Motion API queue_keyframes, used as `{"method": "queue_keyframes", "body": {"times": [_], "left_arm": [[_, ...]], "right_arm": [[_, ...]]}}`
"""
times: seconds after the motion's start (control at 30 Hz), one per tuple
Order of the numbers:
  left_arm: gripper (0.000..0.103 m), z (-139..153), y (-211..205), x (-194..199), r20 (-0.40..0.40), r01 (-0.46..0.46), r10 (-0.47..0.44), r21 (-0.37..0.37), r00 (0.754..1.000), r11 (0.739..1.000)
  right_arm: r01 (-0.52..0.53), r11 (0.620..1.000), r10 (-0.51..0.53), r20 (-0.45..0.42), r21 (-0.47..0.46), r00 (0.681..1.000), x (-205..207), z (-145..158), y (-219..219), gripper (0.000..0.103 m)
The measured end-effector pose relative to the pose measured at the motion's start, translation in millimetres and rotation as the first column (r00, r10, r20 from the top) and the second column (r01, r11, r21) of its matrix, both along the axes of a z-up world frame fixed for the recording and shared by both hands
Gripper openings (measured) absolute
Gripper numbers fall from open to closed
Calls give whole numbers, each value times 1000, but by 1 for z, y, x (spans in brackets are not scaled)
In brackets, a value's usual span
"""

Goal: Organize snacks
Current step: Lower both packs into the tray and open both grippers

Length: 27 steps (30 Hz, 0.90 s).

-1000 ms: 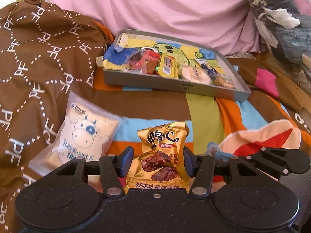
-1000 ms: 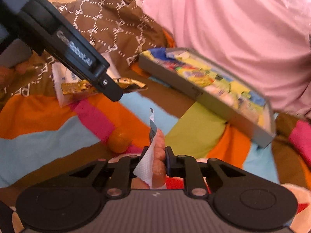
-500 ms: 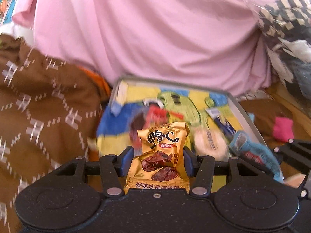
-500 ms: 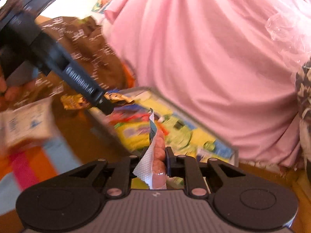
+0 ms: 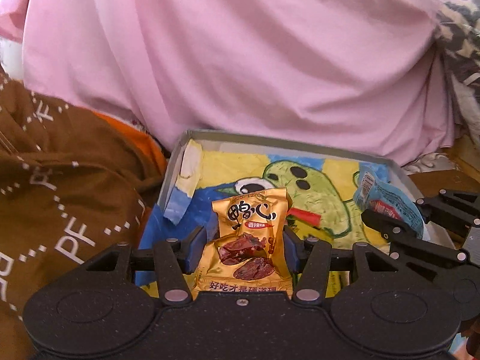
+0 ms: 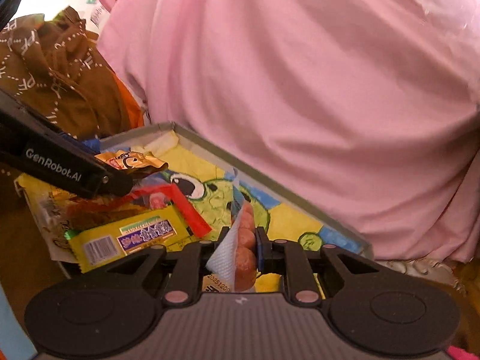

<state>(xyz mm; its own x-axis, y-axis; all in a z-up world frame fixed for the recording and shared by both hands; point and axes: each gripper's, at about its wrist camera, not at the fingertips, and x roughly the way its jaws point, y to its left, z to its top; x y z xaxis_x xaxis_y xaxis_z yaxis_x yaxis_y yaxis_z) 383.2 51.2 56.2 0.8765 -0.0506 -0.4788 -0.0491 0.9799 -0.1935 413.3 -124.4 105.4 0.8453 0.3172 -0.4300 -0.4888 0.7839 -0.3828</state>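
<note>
My left gripper (image 5: 244, 247) is shut on a gold snack packet (image 5: 247, 240) and holds it upright over the left part of the grey tray (image 5: 270, 138), whose floor carries a yellow, blue and green cartoon. My right gripper (image 6: 241, 244) is shut on a clear packet of brown snack balls (image 6: 244, 252), above the tray's (image 6: 270, 186) middle. From the right wrist view the left gripper's finger (image 6: 60, 168) and the gold packet (image 6: 132, 162) hang over the tray's left end. The right gripper shows at the left wrist view's right edge with its blue-backed packet (image 5: 387, 201).
In the tray lie a yellow bar (image 6: 126, 240), a red-edged packet (image 6: 168, 198) and a clear wrapper (image 6: 48, 210). A pink cloth mound (image 5: 240, 60) rises right behind the tray. Brown patterned bedding (image 5: 60, 195) lies to its left.
Both grippers have carried their packets forward from the bedspread to above the tray. The cow-print bag and the colourful blanket have dropped out of view. Neither grip has changed.
</note>
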Motion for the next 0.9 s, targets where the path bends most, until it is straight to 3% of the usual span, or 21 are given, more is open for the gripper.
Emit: {"method": "queue_keyframes", "body": {"times": [0.13, 0.2, 0.27, 0.37, 0.57, 0.7, 0.9], "left_arm": [[55, -9, 2, 7, -19, -6, 5, -19, 1000, 1000], [57, -12, 3, 9, -22, -7, 6, -27, 1000, 1000], [58, -13, 5, 9, -19, -6, 6, -38, 1000, 999], [71, -12, 10, 7, -21, -16, 14, -82, 1000, 996], [85, -5, 14, -2, -19, -51, 49, -144, 999, 988], [92, 8, 13, -11, 11, -55, 58, -154, 998, 986], [94, 28, 8, -25, 36, -69, 73, -114, 997, 991]], "right_arm": [[-7, 1000, 7, -16, -7, 1000, 3, -9, 2, 19], [-12, 1000, 12, -33, 0, 999, 1, -8, 5, 25], [-15, 1000, 16, -53, 20, 998, 2, -8, 6, 37], [-2, 999, 5, -63, 48, 998, 2, -5, 5, 60], [11, 994, -3, -72, 113, 997, -1, 7, -4, 89], [28, 987, -14, -92, 159, 996, -3, 17, -10, 98], [112, 940, -27, -257, 321, 966, 11, 35, -24, 102]]}}
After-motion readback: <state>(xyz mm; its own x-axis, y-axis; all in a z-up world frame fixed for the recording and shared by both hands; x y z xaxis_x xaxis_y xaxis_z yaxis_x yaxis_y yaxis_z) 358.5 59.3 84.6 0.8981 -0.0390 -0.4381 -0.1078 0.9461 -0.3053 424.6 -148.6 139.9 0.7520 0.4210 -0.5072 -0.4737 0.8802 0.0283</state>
